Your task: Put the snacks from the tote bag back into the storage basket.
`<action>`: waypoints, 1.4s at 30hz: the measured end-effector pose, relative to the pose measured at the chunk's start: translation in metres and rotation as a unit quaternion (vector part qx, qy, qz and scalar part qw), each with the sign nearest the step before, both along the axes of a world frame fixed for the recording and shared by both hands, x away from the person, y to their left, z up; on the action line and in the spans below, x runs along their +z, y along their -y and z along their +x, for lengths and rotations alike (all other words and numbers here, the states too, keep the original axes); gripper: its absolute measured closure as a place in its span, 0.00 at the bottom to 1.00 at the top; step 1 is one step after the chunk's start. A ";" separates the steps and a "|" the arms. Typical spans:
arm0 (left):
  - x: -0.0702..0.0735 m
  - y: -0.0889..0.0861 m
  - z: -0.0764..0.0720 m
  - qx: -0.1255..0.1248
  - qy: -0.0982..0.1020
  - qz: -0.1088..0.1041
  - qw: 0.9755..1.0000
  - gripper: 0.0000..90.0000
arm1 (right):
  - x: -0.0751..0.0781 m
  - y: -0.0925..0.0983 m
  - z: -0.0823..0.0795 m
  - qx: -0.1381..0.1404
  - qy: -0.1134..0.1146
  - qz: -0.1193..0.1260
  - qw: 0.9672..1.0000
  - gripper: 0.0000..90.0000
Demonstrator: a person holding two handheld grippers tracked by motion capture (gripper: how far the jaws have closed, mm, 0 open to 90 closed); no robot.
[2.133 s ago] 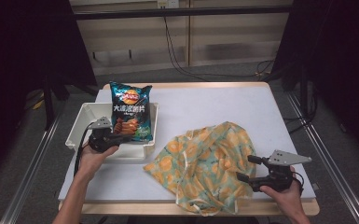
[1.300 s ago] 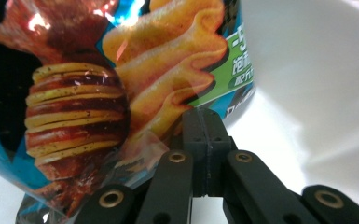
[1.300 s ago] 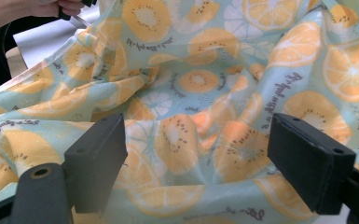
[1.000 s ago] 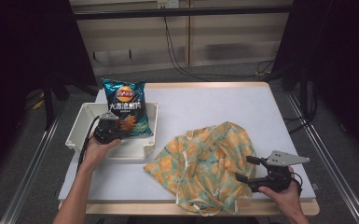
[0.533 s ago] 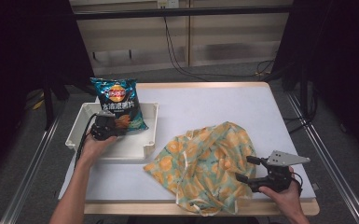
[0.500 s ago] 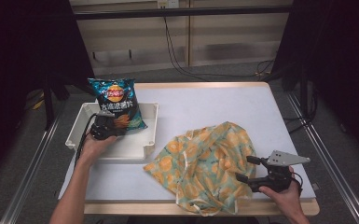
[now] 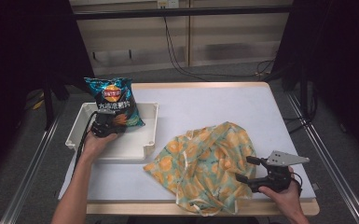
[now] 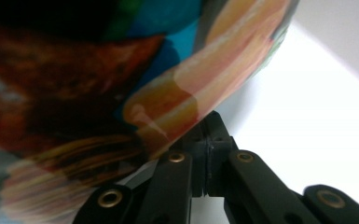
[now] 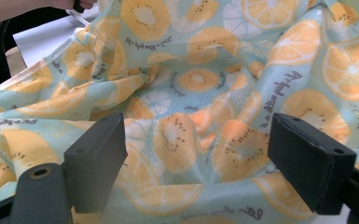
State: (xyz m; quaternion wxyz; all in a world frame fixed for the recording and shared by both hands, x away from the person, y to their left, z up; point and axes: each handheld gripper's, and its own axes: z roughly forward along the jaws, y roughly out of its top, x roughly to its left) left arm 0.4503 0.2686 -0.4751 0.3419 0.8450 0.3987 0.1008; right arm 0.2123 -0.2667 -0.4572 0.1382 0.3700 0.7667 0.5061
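Two tools are at work on the white worktop (image 7: 205,107), and the landmark for all places is the white plastic tray (image 7: 81,123) at its left side. The left tool (image 7: 106,128) has its jaws pressed together on the lower edge of a blue glossy chip bag with red snack pictures (image 7: 114,100); in the left gripper view the black jaws meet on the thin seam of the bag (image 8: 168,93). The bag stands tilted over the far part of the tray, and its bottom seems to be inside the tray walls, but I cannot tell if it touches the tray floor.

To the right of the tray, near its front right corner, lies a crumpled light-green cloth bag printed with orange slices (image 7: 210,163). The right tool (image 7: 249,169) rests at the far right edge of this cloth, well apart from the tray, with its jaws spread wide; in the right gripper view the cloth (image 9: 191,93) lies between and beyond the two pads, which do not press it.

I judge the work is in an early stage: the chip bag is gripped and lifted, while the cloth bag is not yet opened or grasped. What is left is probably to bring the chip bag to the cloth bag.
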 end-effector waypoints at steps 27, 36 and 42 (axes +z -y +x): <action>0.044 0.004 -0.062 -0.037 0.089 -0.134 0.986 0.66 | 0.001 0.003 0.000 -0.007 0.002 0.001 1.000 0.20; 0.055 0.005 -0.090 -0.032 0.113 -0.137 0.984 0.38 | 0.002 0.005 -0.001 -0.009 0.006 0.003 1.000 0.21; 0.056 0.007 -0.107 -0.030 0.126 -0.129 0.983 0.28 | 0.002 0.005 0.000 -0.011 0.004 0.002 1.000 0.21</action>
